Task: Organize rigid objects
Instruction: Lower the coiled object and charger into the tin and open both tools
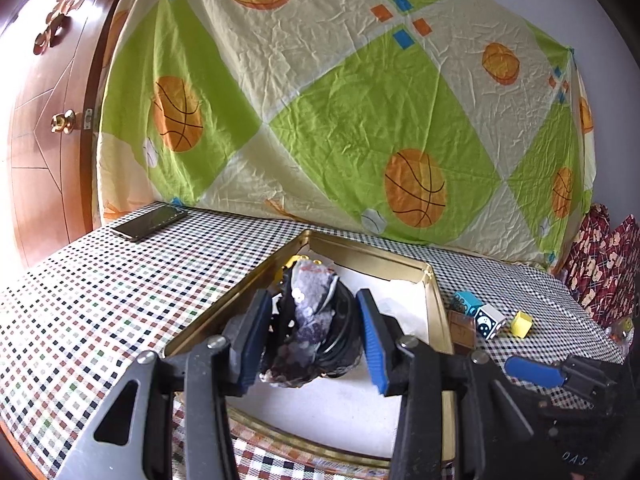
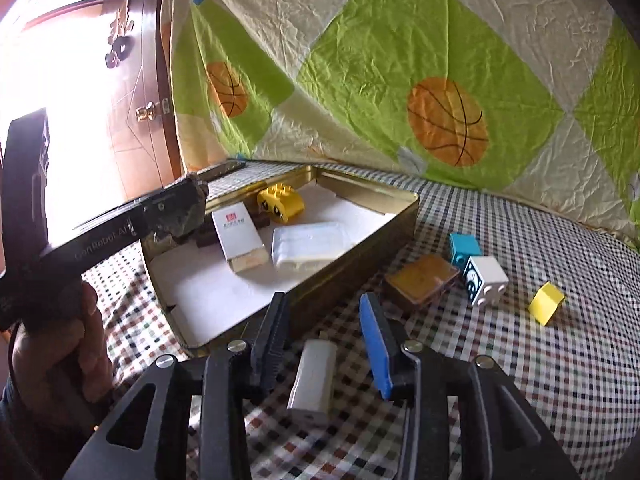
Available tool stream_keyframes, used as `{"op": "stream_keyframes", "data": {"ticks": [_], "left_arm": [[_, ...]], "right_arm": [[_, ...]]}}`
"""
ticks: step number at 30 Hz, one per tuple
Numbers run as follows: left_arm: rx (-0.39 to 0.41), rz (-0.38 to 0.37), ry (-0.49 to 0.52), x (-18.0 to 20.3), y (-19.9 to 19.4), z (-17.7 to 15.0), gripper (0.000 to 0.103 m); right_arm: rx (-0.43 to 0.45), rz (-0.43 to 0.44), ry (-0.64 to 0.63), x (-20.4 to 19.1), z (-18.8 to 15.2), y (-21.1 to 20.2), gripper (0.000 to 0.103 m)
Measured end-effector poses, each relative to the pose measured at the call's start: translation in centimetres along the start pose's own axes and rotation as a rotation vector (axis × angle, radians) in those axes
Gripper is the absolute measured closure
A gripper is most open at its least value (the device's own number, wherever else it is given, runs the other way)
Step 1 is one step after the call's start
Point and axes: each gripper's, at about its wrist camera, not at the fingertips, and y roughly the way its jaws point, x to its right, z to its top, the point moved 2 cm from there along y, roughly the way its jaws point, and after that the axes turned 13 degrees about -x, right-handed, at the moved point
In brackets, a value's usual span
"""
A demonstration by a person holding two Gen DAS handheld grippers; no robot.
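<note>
Now the left gripper (image 1: 316,332), spread wide around a dark plastic-wrapped bundle (image 1: 316,328) over the gold tin (image 1: 436,300), should back straight out, while the right gripper (image 2: 324,340), open and empty, squares onto the white case (image 2: 314,380) just outside the tin's near edge.

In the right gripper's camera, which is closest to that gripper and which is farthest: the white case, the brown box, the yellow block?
From the right gripper:
1. White case, between its fingers.
2. Brown box, ahead, slightly right.
3. Yellow block, far right on the checkered cloth.
</note>
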Motion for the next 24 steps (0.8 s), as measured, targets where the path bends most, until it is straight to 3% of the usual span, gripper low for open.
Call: {"op": "stream_keyframes", "data": {"ticks": [3, 7, 8, 9, 10, 17, 24], "left_arm": [[-0.009, 0.002, -0.004, -0.1, 0.2, 0.0, 0.061], [-0.019, 0.002, 0.001, 0.0, 0.5, -0.1, 0.061], [-0.020, 0.000, 0.002, 0.1, 0.5, -0.1, 0.061], [-0.018, 0.000, 0.003, 0.2, 0.5, -0.1, 0.061], [-0.018, 0.001, 0.006, 0.2, 0.5, -0.1, 0.061], [-0.031, 0.009, 0.024, 0.5, 0.9, 0.1, 0.061], [-0.061, 0.018, 0.049, 0.8, 1.8, 0.7, 0.061]], "right_arm": [[-0.051, -0.013, 0.017, 0.1, -0.6, 1.3, 0.061], [-0.126, 0.032, 0.028, 0.3, -1.1, 2.7, 0.062], [-0.139, 0.042, 0.026, 0.3, -1.2, 3.0, 0.064], [-0.139, 0.040, 0.023, 0.2, -1.4, 3.1, 0.075], [-0.133, 0.035, 0.019, 0.1, -1.5, 3.0, 0.080], [-0.034, -0.009, 0.011, -0.1, -0.8, 1.1, 0.080], [0.059, -0.020, 0.009, 0.0, 2.5, -1.0, 0.080]]}}
